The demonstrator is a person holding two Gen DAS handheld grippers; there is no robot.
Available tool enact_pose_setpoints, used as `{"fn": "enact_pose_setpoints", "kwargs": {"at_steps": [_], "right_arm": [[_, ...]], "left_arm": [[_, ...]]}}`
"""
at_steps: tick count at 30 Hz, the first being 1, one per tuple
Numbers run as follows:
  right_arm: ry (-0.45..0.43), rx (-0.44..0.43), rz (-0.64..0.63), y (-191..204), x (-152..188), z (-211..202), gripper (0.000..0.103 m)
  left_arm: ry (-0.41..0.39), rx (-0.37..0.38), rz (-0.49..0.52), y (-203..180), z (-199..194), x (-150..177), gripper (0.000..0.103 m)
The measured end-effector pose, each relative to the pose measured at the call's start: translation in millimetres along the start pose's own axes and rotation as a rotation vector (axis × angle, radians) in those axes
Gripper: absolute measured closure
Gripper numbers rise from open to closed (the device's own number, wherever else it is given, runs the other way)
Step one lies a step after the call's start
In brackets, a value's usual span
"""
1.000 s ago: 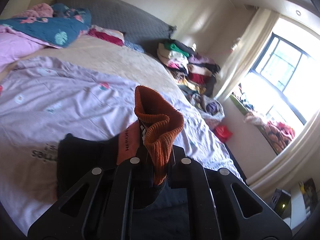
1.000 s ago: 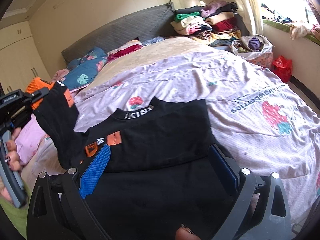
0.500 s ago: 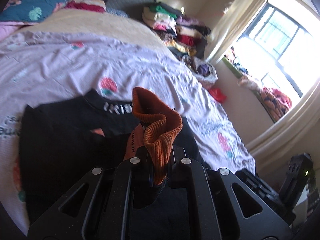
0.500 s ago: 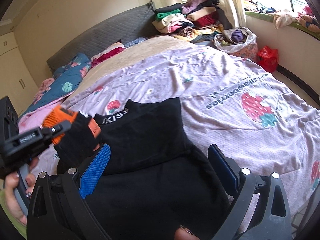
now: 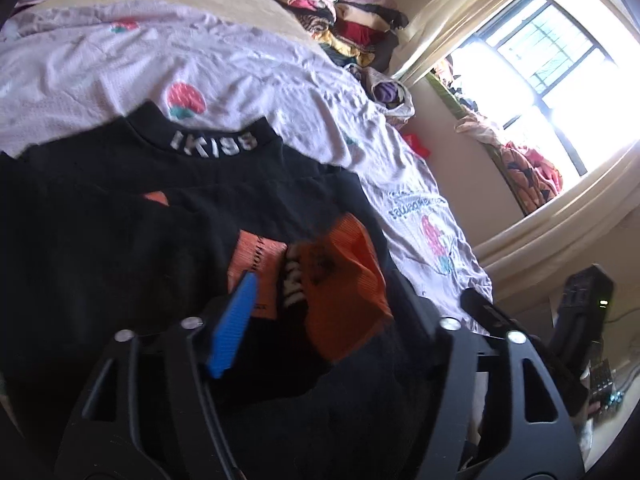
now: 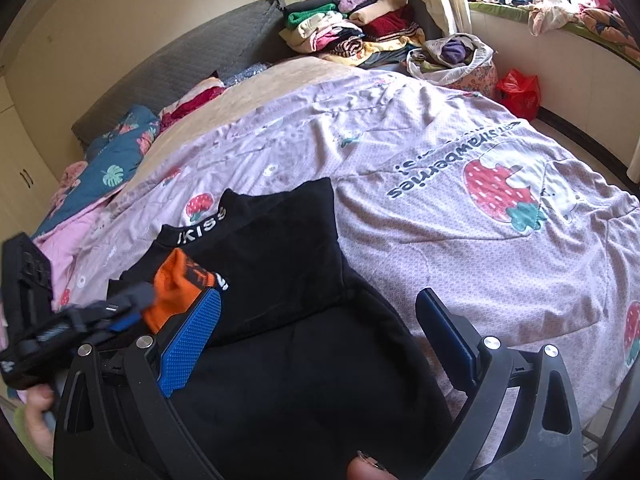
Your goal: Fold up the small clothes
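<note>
A black top [image 6: 280, 240] with white lettering on its collar [image 5: 212, 146] lies on the lilac strawberry bedspread [image 6: 400, 140]. Its sleeve, ending in an orange ribbed cuff [image 5: 344, 280], is folded across the chest. My left gripper [image 5: 320, 308] hangs low over that cuff with its jaws opening. The cuff lies loose between them, and the blue pad [image 5: 234, 320] stands clear of it. In the right wrist view the left gripper [image 6: 120, 316] comes in from the left by the cuff [image 6: 176, 284]. My right gripper [image 6: 316, 336] is open above the top's lower part, pinching nothing.
Stacks of folded clothes [image 6: 352, 28] fill the far corner of the bed, with a cloth bag [image 6: 452, 56] and a red bag [image 6: 518, 92] beside it. Pillows [image 6: 120, 152] lie by the grey headboard [image 6: 180, 68]. A bright window [image 5: 540, 60] is on the right.
My left gripper came down and tipped forward, laying the sleeve over the top's chest. Its jaws, shut on the orange cuff before, now stand apart. The right gripper drifted a little.
</note>
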State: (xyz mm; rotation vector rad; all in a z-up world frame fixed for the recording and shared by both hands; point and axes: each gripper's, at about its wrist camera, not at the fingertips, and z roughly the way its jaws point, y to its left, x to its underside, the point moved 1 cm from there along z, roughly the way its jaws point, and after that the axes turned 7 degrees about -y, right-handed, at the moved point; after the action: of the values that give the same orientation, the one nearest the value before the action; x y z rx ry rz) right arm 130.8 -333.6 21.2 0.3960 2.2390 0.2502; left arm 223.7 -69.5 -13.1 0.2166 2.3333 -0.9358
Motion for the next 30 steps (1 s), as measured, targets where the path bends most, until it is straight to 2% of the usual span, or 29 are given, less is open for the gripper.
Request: {"fn": "enact_pose_setpoints", "kwargs": {"at_steps": [2,5,9,14,16,17,18,19,21,25,27,30], "right_arm": [[0.018,-0.017,-0.014,7,1,8,0.006],[0.047,-0.044,-0.062,23,3,21,0.006],[0.107,-0.077,-0.151,45,8,48,0.020],[0.175,-0.064,-0.207,53,17,81,0.030],[0.202,-0.054,-0.208,52,21,92,0.042],[0.206,-0.063,-0.210,53,22,94,0.057],[0.206,-0.079,-0.213,54,23,94,0.081],[0.202,-0.104,-0.221,57,23,92,0.092],[0.157,-0.134,-0.276,69,18,81,0.094],[0.004,-0.191,-0.398,100,-9,46,0.094],[-0.048,-0.187,-0.449,111,-24,36,0.094],[-0.054,-0.146,-0.506,114,-30,43,0.094]], "left_arm": [[-0.034,-0.021,-0.002,6,-13,-7,0.037],[-0.100,-0.108,-0.010,25,-36,-18,0.036],[-0.157,-0.281,-0.029,64,-59,-26,0.036],[-0.182,-0.382,-0.094,104,-79,-24,0.036],[-0.185,-0.407,-0.106,115,-85,-22,0.036],[-0.185,-0.413,-0.110,119,-87,-21,0.036],[-0.185,-0.423,-0.114,124,-90,-20,0.036],[-0.187,-0.430,-0.117,127,-92,-20,0.036],[-0.187,-0.441,-0.123,133,-94,-19,0.036],[-0.181,-0.449,-0.131,137,-93,-18,0.036],[-0.173,-0.446,-0.132,137,-89,-16,0.036],[-0.158,-0.440,-0.119,133,-82,-15,0.036]]}}
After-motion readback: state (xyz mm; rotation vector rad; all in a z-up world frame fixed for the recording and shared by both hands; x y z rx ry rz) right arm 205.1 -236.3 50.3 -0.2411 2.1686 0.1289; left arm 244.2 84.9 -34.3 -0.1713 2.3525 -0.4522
